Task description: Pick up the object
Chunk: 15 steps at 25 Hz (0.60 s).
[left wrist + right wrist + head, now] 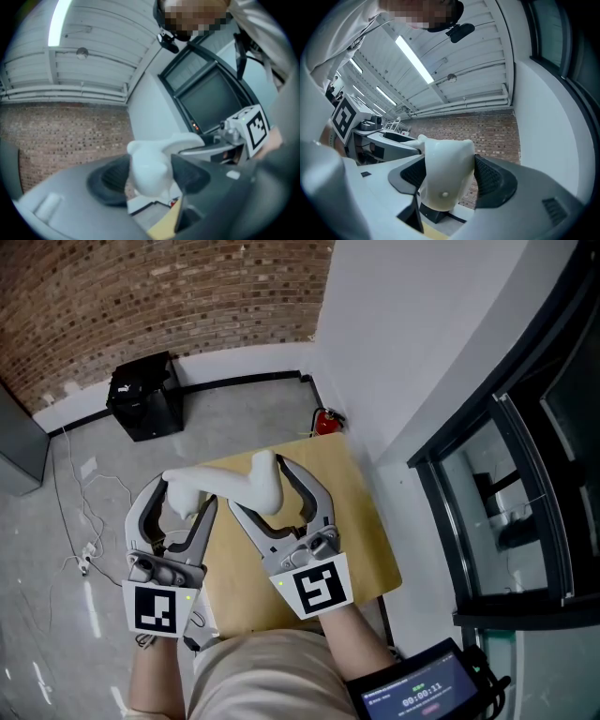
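White object (231, 483), tan tabletop (364, 532), red-brown brick wall (141, 296), black box (145, 399), grey floor (239, 418)

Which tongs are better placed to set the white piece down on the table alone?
Right, probably. Both tongs are shut on the white piece, but the right tongs hold their end above the wooden table; the left tongs hang past its edge, over floor.

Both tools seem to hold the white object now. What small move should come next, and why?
Probably lift both tools together, at one pace. The left tool and the right tool each clamp an end of the white object above the wooden table, so uneven motion might twist it loose.
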Motion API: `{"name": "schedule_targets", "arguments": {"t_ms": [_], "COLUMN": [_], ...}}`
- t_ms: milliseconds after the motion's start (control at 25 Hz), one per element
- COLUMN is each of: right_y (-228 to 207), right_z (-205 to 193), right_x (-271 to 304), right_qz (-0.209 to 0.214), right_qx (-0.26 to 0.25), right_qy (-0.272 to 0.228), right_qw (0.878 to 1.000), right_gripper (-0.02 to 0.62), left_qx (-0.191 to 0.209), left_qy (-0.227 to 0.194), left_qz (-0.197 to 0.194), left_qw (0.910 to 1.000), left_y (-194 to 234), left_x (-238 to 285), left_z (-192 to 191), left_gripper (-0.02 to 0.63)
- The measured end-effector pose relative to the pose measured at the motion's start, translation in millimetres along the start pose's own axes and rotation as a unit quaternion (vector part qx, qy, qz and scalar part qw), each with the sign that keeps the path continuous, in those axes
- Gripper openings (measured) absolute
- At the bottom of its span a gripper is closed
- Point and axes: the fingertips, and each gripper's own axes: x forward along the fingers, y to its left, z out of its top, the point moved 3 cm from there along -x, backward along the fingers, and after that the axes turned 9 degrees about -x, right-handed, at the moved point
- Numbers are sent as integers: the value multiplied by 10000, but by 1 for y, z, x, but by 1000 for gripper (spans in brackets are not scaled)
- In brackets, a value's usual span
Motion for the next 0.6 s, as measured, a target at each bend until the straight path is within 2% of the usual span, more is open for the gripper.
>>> {"name": "schedule_targets", "arguments": {"t_ms": [600], "right_y": [-2], "right_z": [4], "right_x": [-2], "right_qz": [-57], "right_qx": [-33], "right_qy": [-93], "right_qw": [9999], "right_gripper": [319], "left_qx": [11], "left_qy": [-25], "left_qz": [18], "left_qw": [10000], "left_y": [-2], "left_x": [-1], "left_z": [5], "left_gripper": [261]}}
